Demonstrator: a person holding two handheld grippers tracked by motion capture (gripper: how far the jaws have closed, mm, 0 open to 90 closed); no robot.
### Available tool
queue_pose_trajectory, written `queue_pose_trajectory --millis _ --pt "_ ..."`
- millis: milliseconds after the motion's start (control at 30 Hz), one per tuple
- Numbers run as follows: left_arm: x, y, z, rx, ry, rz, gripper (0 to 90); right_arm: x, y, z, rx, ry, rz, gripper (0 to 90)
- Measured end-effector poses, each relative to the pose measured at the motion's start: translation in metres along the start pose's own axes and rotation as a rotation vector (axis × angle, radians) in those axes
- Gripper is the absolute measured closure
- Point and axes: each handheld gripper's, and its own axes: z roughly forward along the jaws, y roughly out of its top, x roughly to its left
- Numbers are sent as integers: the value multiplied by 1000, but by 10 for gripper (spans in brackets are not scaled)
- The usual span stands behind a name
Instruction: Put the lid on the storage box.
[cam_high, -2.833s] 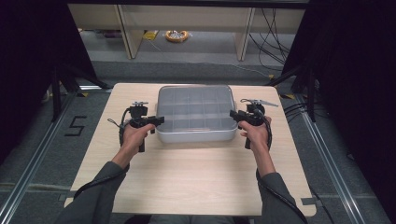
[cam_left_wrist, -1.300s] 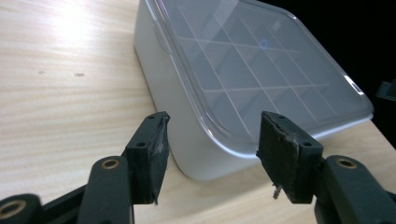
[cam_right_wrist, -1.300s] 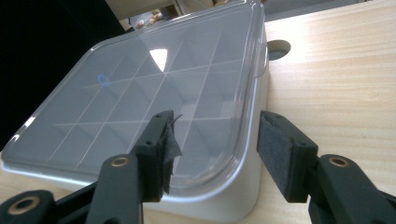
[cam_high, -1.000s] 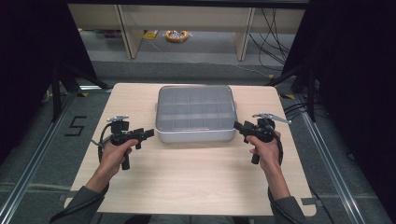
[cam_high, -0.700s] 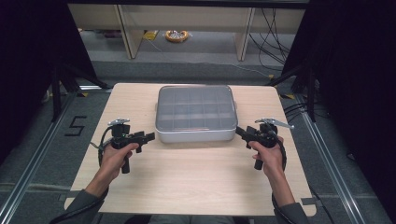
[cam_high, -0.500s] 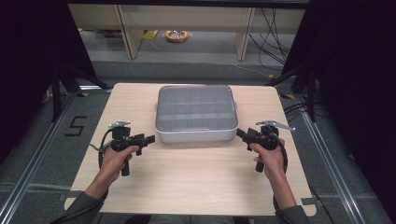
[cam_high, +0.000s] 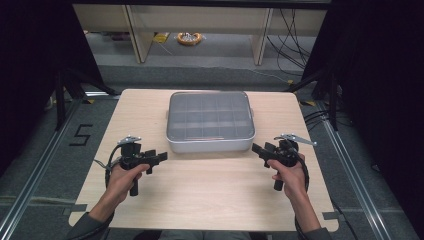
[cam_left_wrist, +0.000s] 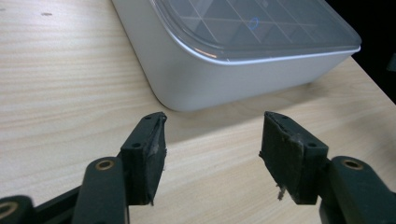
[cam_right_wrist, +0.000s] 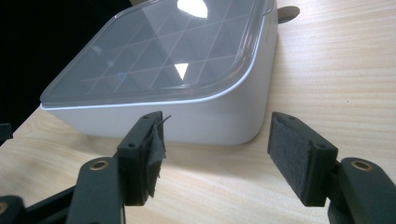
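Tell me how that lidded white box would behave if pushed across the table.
The white box looks rigid with a wide flat base, so it would probably slide, not tip. Its smooth walls may be slippery. The clear lid might shift if loose.

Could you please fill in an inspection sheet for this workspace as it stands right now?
Surface: light wooden table, bare apart from the box.
Job's things: white box with a clear lid on, divider grid visible beneath; it sits at the table's far middle.
Clutter: nothing seen on the table.
Grippers: left hand-held gripper and right hand-held gripper flank the box's near corners, apart from it; both have just been opening, nothing between the jaws.
Cables: a black cable loops by the left hand; more cables lie on the floor beyond.
Surroundings: dark curtains at both sides, shelving legs behind, a "5" marked on the floor.
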Motion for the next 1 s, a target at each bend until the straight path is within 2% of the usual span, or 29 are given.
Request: queue_pose_trajectory --millis 33,67,100,133,167,200,233,267,300,367,400,433,533,567,600,667,700,733,800,833,867,967,1000 --pt "-1 -1 0 1 1 4 389 1 -1 0 1 -10 -1 364" --pt "-2 -3 1 8 -1 8 381 2 -2 -1 7 4 9 360" --pt "-3 -4 1 6 -2 5 377 7 -3 -3 21 0 48 357" --pt "-4 -5 2 11 -4 8 373 7 -4 -3 25 2 43 353" --pt "-5 -6 2 15 -5 13 370 5 -4 -3 17 -3 -7 349" --pt "-6 -7 2 18 -7 11 364 5 -6 -3 15 1 -17 340" --pt "-8 -8 2 24 -9 13 353 6 -7 -3 21 -5 -16 329" --pt "-9 -9 2 27 -11 17 344 10 -8 -5 41 -4 9 320" --pt "-11 -10 2 28 -11 19 336 7 -9 -3 27 0 -35 309" --pt "-14 -12 3 32 -14 33 328 8 -12 -4 36 -1 -21 304" --pt "-16 -14 3 36 -16 35 325 11 -14 -5 48 5 8 295" --pt "-17 -15 3 50 -16 50 320 8 -14 -4 49 -4 -33 290" --pt "-19 -21 5 56 -23 61 309 11 -17 -5 50 16 -38 284" --pt "-20 -22 6 58 -24 62 308 11 -19 -5 52 7 -50 280" --pt "-20 -24 6 66 -24 67 308 13 -20 -7 69 12 -41 274" --pt "-19 -29 6 75 -32 74 302 14 -23 -6 55 25 -42 270" --pt "-19 -31 5 80 -31 83 299 18 -25 -7 75 19 -17 268" --pt "-19 -32 4 78 -28 82 296 15 -26 -6 61 18 -61 266" --pt "-18 -35 3 82 -34 83 289 17 -28 -8 86 26 -53 265" --pt "-17 -36 1 81 -31 85 288 17 -30 -7 72 29 -58 266" --pt "-17 -37 0 80 -25 90 287 18 -31 -10 99 25 -56 266" --pt "-15 -39 -4 87 -17 116 287 19 -34 -10 86 30 -63 265" --pt "-16 -40 -5 75 -24 97 286 20 -35 -11 85 36 -60 265"
